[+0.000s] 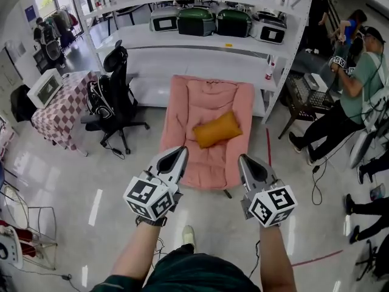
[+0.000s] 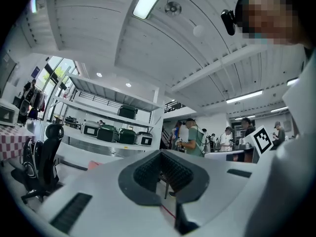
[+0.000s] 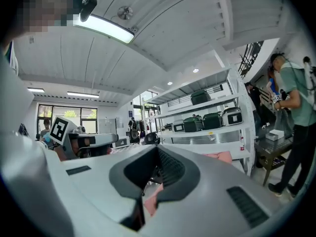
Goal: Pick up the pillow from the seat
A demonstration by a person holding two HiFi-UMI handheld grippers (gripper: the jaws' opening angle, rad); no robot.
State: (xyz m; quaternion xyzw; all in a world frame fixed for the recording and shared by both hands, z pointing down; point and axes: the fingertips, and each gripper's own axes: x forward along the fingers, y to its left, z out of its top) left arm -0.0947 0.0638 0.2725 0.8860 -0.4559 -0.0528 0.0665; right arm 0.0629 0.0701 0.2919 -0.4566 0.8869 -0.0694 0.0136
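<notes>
Orange rectangular fabric pillow [image 1: 217, 129] lies untouched on the pink cushioned seat [image 1: 182, 102] at my twelve o'clock. My left tongs [image 1: 182, 151] and right tongs [image 1: 242, 158] are both closed, empty, well short; the whole pickup remains.

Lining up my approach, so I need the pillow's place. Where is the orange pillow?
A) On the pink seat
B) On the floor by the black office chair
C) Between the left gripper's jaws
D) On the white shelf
A: the orange pillow lies on the pink seat, beyond the left gripper and right gripper, both shut and empty.
</notes>
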